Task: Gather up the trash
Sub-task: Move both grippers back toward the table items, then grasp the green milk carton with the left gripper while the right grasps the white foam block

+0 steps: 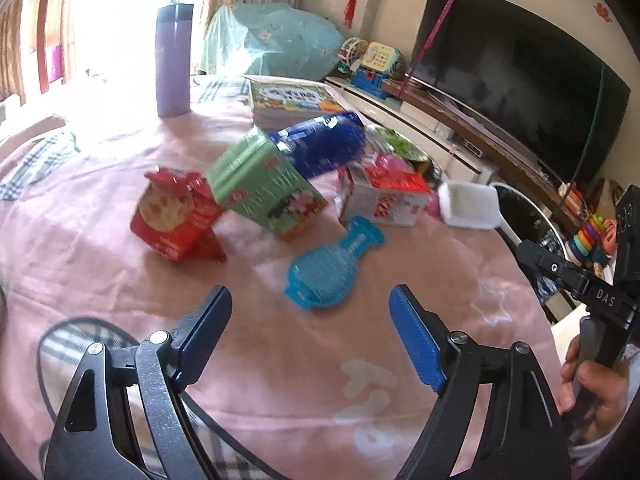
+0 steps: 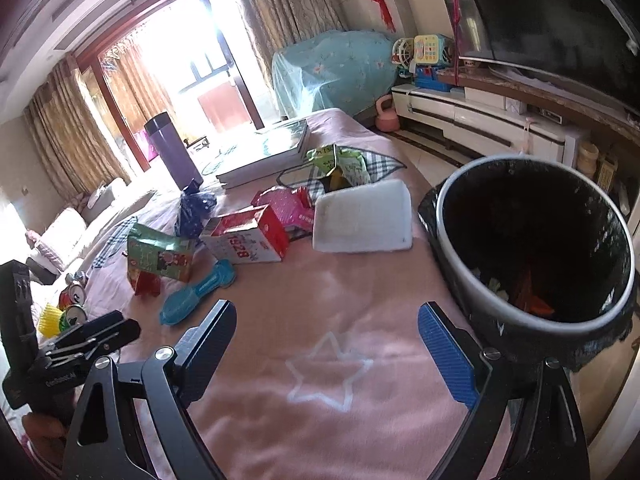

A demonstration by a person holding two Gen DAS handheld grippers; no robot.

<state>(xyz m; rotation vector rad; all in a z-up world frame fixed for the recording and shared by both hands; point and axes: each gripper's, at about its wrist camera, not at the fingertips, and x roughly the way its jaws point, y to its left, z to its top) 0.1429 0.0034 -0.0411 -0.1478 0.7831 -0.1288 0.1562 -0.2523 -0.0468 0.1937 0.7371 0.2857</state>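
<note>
The trash lies scattered on a pink cloth [image 1: 280, 360] that covers the worktop: a red snack box [image 1: 176, 216] leaning against a green carton [image 1: 260, 188], a crumpled blue wrapper [image 1: 320, 148] behind the carton, a white and red carton [image 1: 380, 196] to the right of it, and a blue plastic blister pack [image 1: 332, 268] lying flat nearest the left tool [image 1: 310, 336]. That tool hangs just above the cloth with its blue-padded jaws wide apart and nothing between them; the blister pack sits just beyond its fingertips. The right tool [image 2: 326, 344] also stands wide and empty over a white star printed on the cloth, and the hand holding it shows at the right edge of the left wrist view. Beside the right tool, past the worktop's edge, stands a trash bin [image 2: 452, 256] with a black liner and some scraps at its bottom. A white sponge pad [image 2: 362, 216] lies between the cartons and the bin, with a green crumpled bag [image 2: 344, 162] behind it. Further back stand a purple flask [image 1: 174, 60] and a stack of books [image 1: 288, 100], and a large dark television [image 1: 520, 80] fills the wall to the right.
</note>
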